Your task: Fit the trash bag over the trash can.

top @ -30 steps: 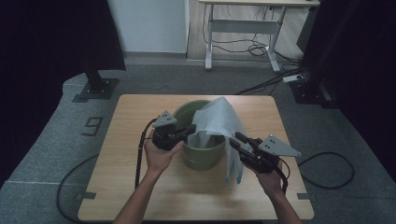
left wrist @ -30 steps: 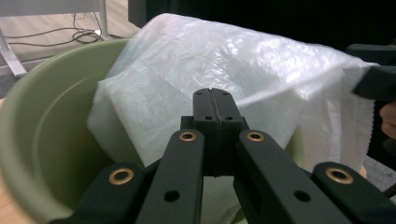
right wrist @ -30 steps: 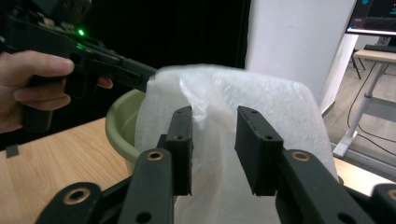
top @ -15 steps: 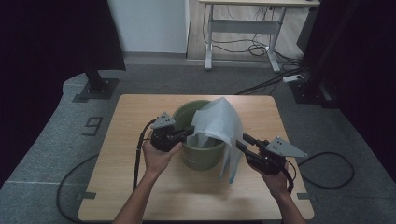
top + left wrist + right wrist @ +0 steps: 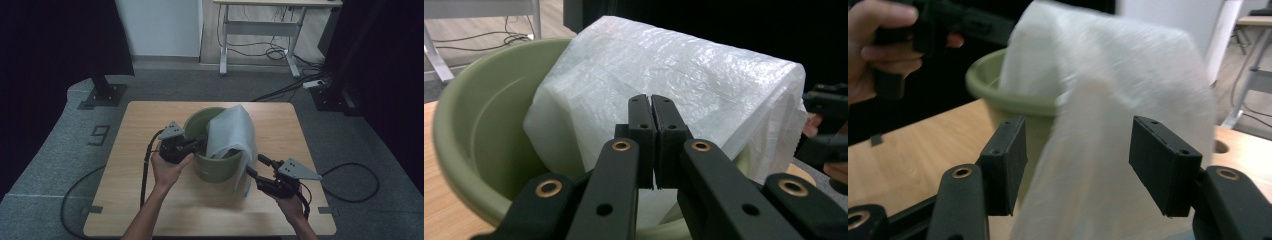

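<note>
On the wooden worktop [image 5: 150, 120], near its middle, stands a green plastic bucket [image 5: 216, 167], upright, mouth up. White woven bag [image 5: 234, 135] sits partly inside the bucket, bulging above the rim, and drapes over the rim on the person's right side; its loose edge hangs down the outer wall toward the worktop. Grey carpet floor around the worktop, black cables on it, a light desk frame at the back.

Left hand-held gripper [image 5: 199, 143] is at the bucket's left rim, jaws pointing across the mouth toward the bag. In the left gripper view its pads are pressed together, closed, right at the rim with the bag [image 5: 684, 85] just behind; whether a fold of bag is pinched between them cannot be told.

Right hand-held gripper [image 5: 256, 167] is low on the bucket's right side, beside the hanging bag edge. Its jaws have just been opening; in the right gripper view they stand apart with the bag's hanging edge [image 5: 1108, 165] between them, pads not pressing on it. Left hand [image 5: 878, 45] is visible beyond the bucket [image 5: 1018, 100] there.
</note>
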Motion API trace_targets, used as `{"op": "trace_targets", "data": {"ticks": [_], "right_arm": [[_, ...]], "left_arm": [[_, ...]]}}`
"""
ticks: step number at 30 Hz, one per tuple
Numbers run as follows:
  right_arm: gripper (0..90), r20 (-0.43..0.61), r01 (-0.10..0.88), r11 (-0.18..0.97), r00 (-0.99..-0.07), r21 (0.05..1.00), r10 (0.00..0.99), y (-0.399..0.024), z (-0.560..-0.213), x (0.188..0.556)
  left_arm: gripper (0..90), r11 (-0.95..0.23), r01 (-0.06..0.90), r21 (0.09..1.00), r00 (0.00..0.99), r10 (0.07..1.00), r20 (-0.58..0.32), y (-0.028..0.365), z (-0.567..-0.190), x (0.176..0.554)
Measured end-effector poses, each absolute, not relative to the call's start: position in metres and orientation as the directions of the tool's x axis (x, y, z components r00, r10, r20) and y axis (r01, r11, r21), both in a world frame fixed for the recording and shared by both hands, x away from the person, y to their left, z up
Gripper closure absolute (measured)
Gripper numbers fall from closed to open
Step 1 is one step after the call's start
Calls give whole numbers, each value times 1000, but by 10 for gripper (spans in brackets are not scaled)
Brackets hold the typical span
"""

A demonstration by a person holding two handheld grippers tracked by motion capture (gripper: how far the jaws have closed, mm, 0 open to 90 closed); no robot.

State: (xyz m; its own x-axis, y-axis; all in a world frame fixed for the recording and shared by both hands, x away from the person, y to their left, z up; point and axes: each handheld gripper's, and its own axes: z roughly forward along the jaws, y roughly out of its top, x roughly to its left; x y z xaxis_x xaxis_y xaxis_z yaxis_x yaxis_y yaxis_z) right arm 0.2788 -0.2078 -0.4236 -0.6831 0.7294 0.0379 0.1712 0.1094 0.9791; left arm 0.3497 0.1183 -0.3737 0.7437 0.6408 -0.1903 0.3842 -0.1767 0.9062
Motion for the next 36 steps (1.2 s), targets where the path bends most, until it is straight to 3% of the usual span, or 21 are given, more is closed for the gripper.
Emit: {"op": "trace_targets", "data": {"ticks": [3,6,7,9,10,16,17,18,20,25,28,31,36], "right_arm": [[387,14,181,153,-687,972,727,-197,-431,281],[451,10,202,172,-676,964,737,-192,-435,286],[534,7,211,182,-671,960,741,-191,-437,288],[817,-36,176,196,-650,965,759,-192,-439,292],[860,-45,166,197,-644,966,763,-193,-436,293],[882,-103,115,227,-636,967,765,-190,-413,292],[882,-116,106,235,-636,966,763,-188,-408,292],[882,-135,94,251,-641,963,755,-183,-399,292],[881,-137,92,254,-643,963,754,-180,-391,294],[882,-144,92,266,-649,960,747,-173,-385,298],[881,-140,97,266,-654,959,743,-171,-387,300],[880,-124,104,259,-672,960,730,-173,-390,299],[864,-117,100,252,-686,963,718,-178,-391,297]], "left_arm": [[873,-177,389,904,745,637,-196,115,-374,351],[868,-178,388,904,748,634,-196,115,-373,350],[868,-180,388,904,751,630,-197,114,-373,350],[823,-193,376,906,775,601,-194,113,-372,347],[785,-201,360,911,780,601,-176,111,-371,345],[569,-199,306,931,795,591,-136,101,-363,336],[569,-206,299,932,799,588,-126,98,-362,335],[494,-213,293,932,801,587,-118,95,-360,333],[426,-234,283,930,799,595,-93,86,-359,330],[347,-252,275,928,799,596,-75,74,-359,331],[403,-259,277,925,786,616,-63,66,-362,334],[567,-233,286,930,745,665,-62,62,-366,338],[814,-219,301,928,751,654,-89,65,-367,341]]}}
